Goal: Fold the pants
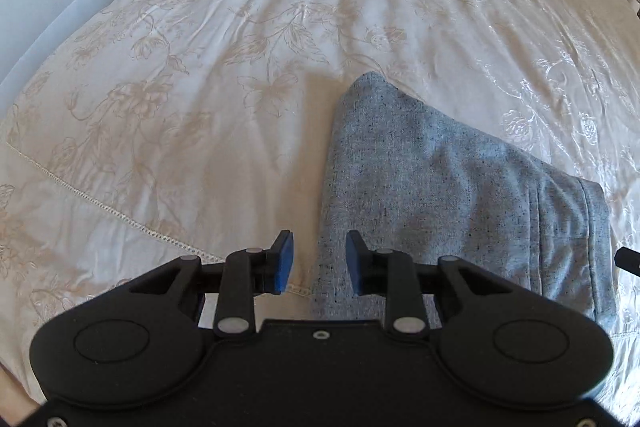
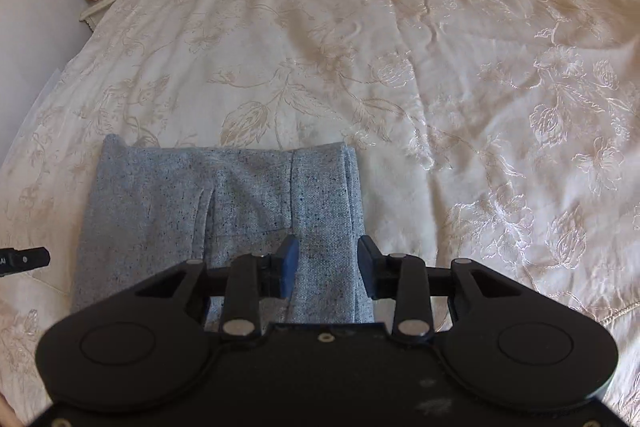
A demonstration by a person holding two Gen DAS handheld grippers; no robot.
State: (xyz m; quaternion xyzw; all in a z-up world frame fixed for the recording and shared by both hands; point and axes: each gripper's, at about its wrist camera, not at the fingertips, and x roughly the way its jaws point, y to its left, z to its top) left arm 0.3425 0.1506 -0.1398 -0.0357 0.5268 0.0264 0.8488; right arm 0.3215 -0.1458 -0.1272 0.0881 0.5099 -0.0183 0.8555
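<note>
While pants (image 2: pixel 224 227) lie folded on bed (image 2: pixel 400 47), both sets of jaws stand apart, empty. Left gripper (image 1: pixel 319 261) straddles pants' left edge; right gripper (image 2: pixel 328 267) above right edge, likely just released or lining up next fold.

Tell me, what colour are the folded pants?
Light grey-blue with dark specks; the pants show best in the right wrist view.

Left hand-held gripper (image 1: pixel 319 263) hovers, apparently empty, above folded grey pants (image 1: pixel 440 195).
</note>
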